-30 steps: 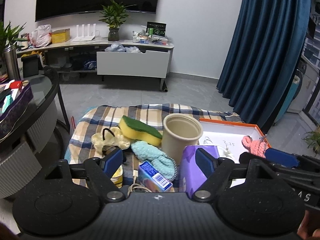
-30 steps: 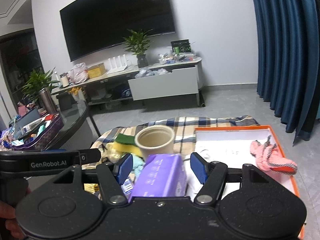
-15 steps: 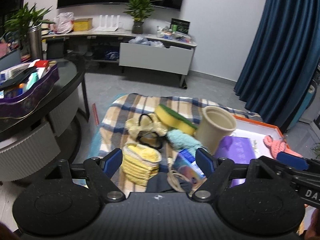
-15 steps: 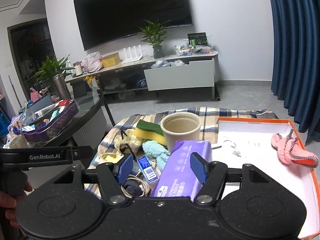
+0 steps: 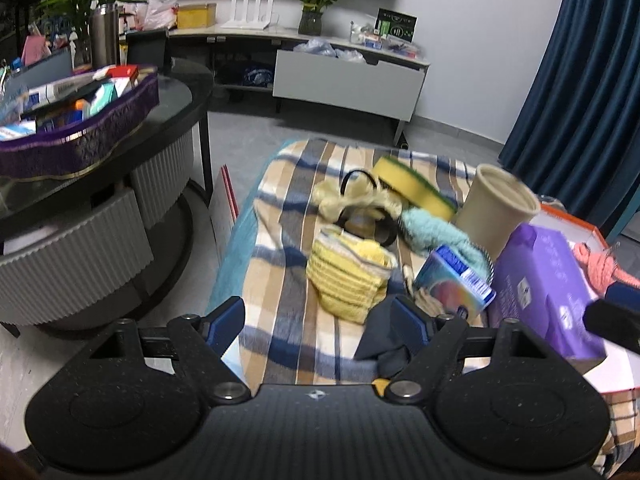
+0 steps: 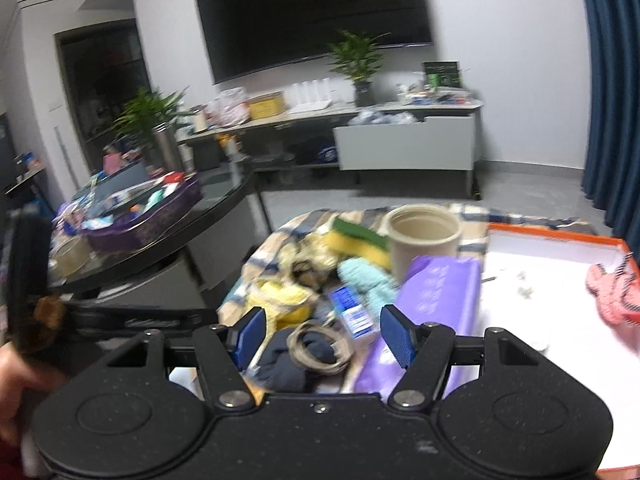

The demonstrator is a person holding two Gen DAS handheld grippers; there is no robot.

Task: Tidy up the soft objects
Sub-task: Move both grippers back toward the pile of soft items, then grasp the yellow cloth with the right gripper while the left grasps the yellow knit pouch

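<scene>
Soft things lie on a plaid cloth (image 5: pixel 288 248): a yellow knit piece (image 5: pixel 348 276), a teal fluffy piece (image 5: pixel 436 236), a yellow-green sponge (image 5: pixel 412 192), a cream scrunchie (image 5: pixel 352 198) and a dark navy cloth (image 5: pixel 384 340). A pink knit item (image 6: pixel 612 292) lies in the orange-rimmed white tray (image 6: pixel 560 236). My left gripper (image 5: pixel 320 322) is open and empty above the cloth's near edge. My right gripper (image 6: pixel 326 334) is open and empty over the navy cloth (image 6: pixel 296 356) and a twine coil (image 6: pixel 320 346).
A purple tissue pack (image 5: pixel 544 280), a beige cup (image 5: pixel 496 208) and a blue packet (image 5: pixel 456 284) stand among the soft things. A round black glass table (image 5: pixel 100 152) with a purple basket (image 5: pixel 80 120) is at the left. Blue curtains (image 5: pixel 580 80) hang at the right.
Both grippers have pulled back and swung left, so more of the cloth, the yellow knit piece and the round table now show. Both stay open.
</scene>
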